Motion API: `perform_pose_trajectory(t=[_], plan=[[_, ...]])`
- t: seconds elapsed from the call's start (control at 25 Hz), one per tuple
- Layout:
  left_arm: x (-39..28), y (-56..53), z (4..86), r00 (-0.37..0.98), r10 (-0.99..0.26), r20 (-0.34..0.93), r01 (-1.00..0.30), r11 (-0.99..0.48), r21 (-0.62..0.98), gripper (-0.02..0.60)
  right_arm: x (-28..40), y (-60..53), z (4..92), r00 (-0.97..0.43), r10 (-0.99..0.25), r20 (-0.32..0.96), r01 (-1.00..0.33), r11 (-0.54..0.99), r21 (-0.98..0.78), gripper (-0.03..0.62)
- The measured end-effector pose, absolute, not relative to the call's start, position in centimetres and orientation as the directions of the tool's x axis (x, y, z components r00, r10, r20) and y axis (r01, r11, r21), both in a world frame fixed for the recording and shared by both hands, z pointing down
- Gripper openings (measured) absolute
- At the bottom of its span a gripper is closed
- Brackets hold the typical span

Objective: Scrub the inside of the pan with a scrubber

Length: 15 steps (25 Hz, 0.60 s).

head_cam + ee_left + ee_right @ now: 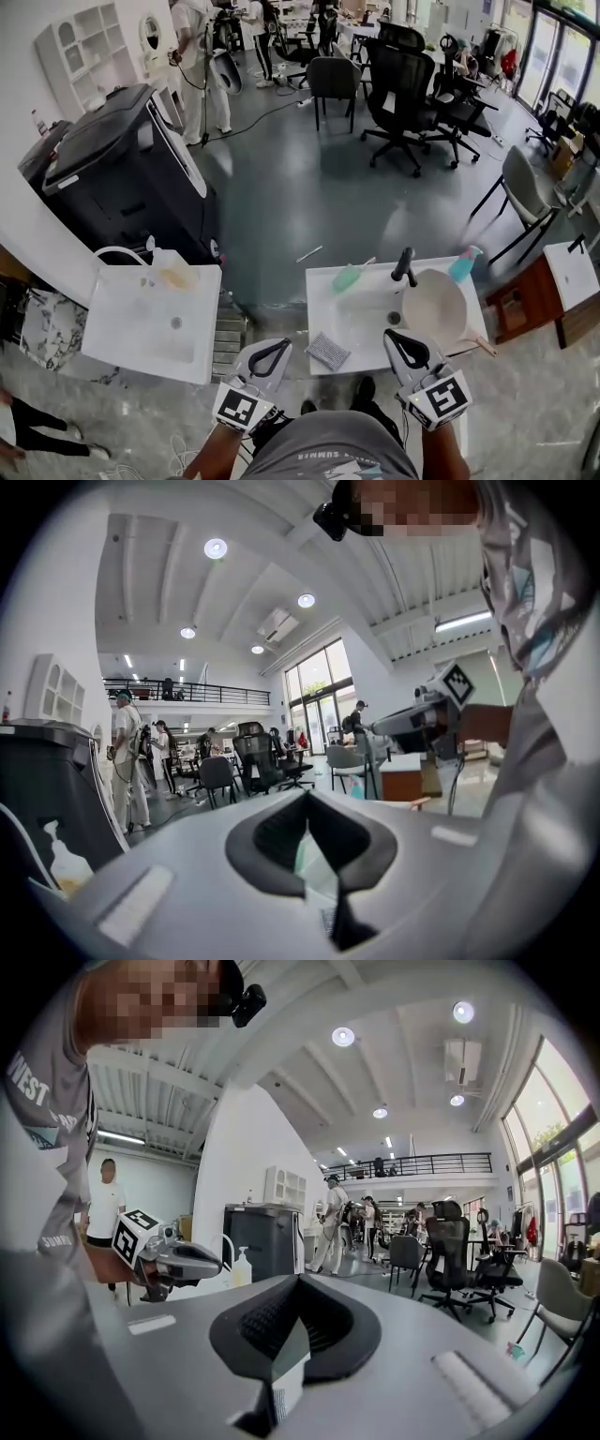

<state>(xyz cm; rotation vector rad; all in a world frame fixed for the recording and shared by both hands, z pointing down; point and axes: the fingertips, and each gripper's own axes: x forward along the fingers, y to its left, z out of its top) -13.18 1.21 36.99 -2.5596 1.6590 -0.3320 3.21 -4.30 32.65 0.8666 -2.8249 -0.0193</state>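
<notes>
In the head view a cream pan (433,305) lies tilted in the right white sink (323,291), its wooden handle pointing to the front right. A grey checked scrubber (328,350) lies on that sink's front left corner. My left gripper (281,345) hovers just left of the scrubber, jaws together and empty. Jaws together as well, my right gripper (392,336) hangs over the sink's front edge, near the pan. Both point almost level across the room. The left gripper view shows its own closed jaws (309,799) and the right gripper (427,714). The right gripper view shows its closed jaws (298,1281) and the left gripper (178,1260).
A black faucet (405,265), a green brush (349,277) and a blue bottle (462,264) stand along the sink's back. A second sink (112,328) with a soap bottle (169,267) is at left, beside a black machine (122,169). Office chairs (403,94) and people stand farther back.
</notes>
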Motion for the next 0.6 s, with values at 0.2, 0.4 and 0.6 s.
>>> perform_pose_trajectory(t=[0.2,0.4,0.6], plan=[[-13.03,1.50,37.00,0.389,-0.908,0.156,-0.902,-0.409,-0.134,0.003,3.23,-4.44,32.67,-0.809,-0.561,0.177,-0.560,0.826,0.061,-0.001],[-12.99,1.58,37.47,0.383,-0.910,0.160,-0.902,-0.406,-0.145,0.003,3.31,-4.62,33.02,-0.810,-0.558,0.184,-0.558,0.828,0.056,-0.002],[-12.80,1.52,37.62,0.378,-0.910,0.170,-0.910,-0.399,-0.109,0.003,3.37,-4.87,33.46,-0.808,-0.557,0.193,-0.558,0.828,0.052,-0.002]])
